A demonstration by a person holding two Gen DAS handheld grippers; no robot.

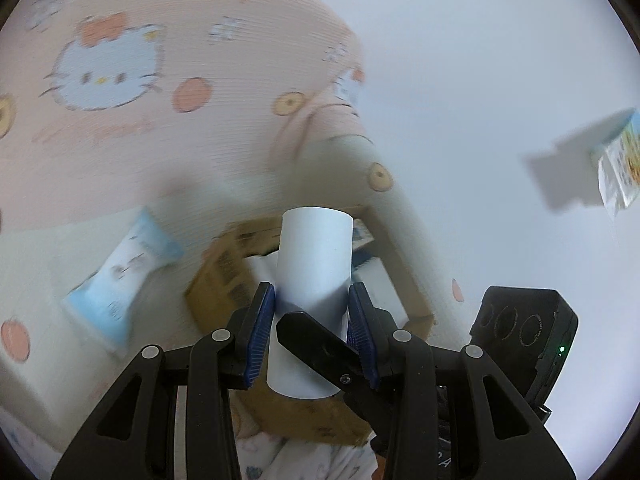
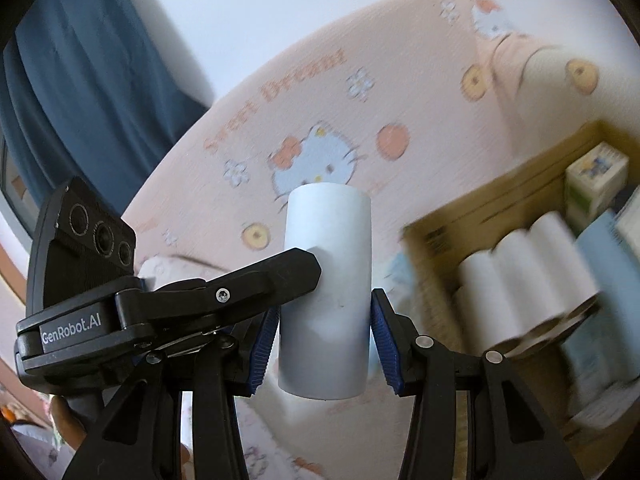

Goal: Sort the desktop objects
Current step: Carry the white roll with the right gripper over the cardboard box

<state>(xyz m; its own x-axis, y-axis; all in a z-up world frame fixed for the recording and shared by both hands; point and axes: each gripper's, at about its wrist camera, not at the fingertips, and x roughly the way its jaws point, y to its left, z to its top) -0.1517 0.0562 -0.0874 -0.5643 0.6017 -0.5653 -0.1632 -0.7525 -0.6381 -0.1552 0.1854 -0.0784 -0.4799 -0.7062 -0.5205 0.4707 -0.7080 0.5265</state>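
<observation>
A white paper roll (image 1: 314, 280) stood upright between the blue pads (image 1: 262, 332) of the left gripper (image 1: 314, 332), both pads pressed on its sides, so the left gripper was closed on it and carried it in the air above a cardboard box (image 1: 224, 276). A second white paper roll (image 2: 326, 292) was clamped the same way in the right gripper (image 2: 326, 340), its blue pads (image 2: 384, 340) against the lower half of the cylinder, which stood upright with its top end well clear of the fingers. Neither roll touched any surface in view. In the right wrist view the cardboard box (image 2: 500, 200) lay open at the right, already holding a row of similar white rolls (image 2: 532, 280) lying on their sides, with a small printed carton (image 2: 596, 176) and pale blue packs behind them. In the left wrist view a light blue tissue pack (image 1: 120, 276) lay outside the box to the left on the pale surface, and another small printed carton (image 1: 618, 164) sat far off at the right edge. A pink cartoon-cat blanket (image 1: 180, 100) filled the background; both backgrounds were motion-blurred. The step in hand looked like the carry phase: two rolls picked, not yet placed. The next move probably called for bringing each roll over the box beside the stacked rolls, tilting it to lie alongside them, lowering into a free gap, then releasing; the box looked fairly full, so room was tight and one roll at a time seemed safer.
</observation>
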